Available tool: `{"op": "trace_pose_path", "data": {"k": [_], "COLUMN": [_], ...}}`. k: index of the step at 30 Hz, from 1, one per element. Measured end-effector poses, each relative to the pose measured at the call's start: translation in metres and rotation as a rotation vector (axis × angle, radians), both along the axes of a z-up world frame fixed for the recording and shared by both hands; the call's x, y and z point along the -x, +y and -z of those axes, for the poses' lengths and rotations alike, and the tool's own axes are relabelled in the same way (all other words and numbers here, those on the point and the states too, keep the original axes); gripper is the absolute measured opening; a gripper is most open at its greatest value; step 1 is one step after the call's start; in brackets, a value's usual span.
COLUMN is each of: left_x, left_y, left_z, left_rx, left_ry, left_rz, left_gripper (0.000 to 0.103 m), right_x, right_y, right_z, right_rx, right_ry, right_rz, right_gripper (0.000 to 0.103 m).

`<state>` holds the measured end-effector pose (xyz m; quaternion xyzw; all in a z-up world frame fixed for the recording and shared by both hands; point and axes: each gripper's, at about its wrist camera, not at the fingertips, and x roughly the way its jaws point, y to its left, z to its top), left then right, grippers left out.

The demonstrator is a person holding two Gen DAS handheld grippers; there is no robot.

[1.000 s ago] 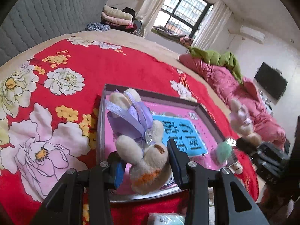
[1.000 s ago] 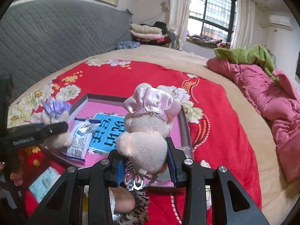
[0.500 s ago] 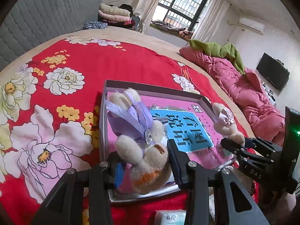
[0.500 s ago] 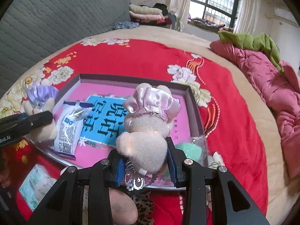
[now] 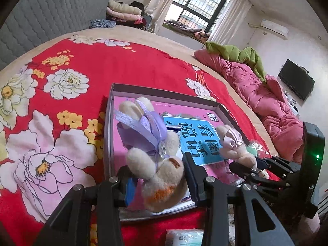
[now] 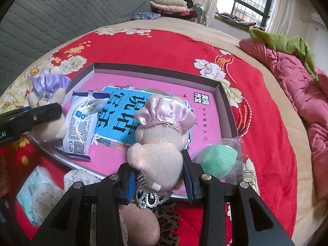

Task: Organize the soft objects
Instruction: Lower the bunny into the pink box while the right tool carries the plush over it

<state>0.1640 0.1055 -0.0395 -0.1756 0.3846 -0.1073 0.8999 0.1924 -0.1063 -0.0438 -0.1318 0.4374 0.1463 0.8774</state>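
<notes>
My left gripper is shut on a beige plush rabbit with a purple bow, held over the near left of the pink box. My right gripper is shut on a beige plush rabbit with a pink bow, held over the box's near right part. Each rabbit shows in the other view: the pink-bow one in the left wrist view, the purple-bow one in the right wrist view. A white snack packet and a green sponge in clear wrap lie in the box.
The box lies on a red flowered blanket on a bed. A tissue pack and a leopard-print soft item lie in front of the box. A pink quilt is piled at the right. A grey padded headboard stands behind.
My right gripper has carried the pink-bow rabbit lower and further in over the box. My left gripper has kept the purple-bow rabbit almost still.
</notes>
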Motion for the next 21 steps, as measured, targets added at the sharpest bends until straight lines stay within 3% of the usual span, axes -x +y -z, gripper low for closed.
{"op": "trace_pose_path", "data": {"k": [10,13,21], "left_x": [-0.005,-0.007,-0.006], "left_y": [0.016,0.02,0.018], "left_z": [0.006,0.009,0.007], "left_rx": [0.1,0.12,0.067], "left_ry": [0.052,0.066,0.062], "left_rz": [-0.003,-0.006,-0.017], "left_gripper": [0.042,0.042,0.043], "right_x": [0.0,0.002,0.006], "right_y": [0.001,0.0,-0.003], "right_z": [-0.001,-0.005,-0.013], "right_rx": [0.003,-0.009,-0.016], "right_ry": [0.002,-0.012,-0.046], "right_rz": [0.0,0.001,0.0], "right_gripper": [0.042,0.049,0.054]}}
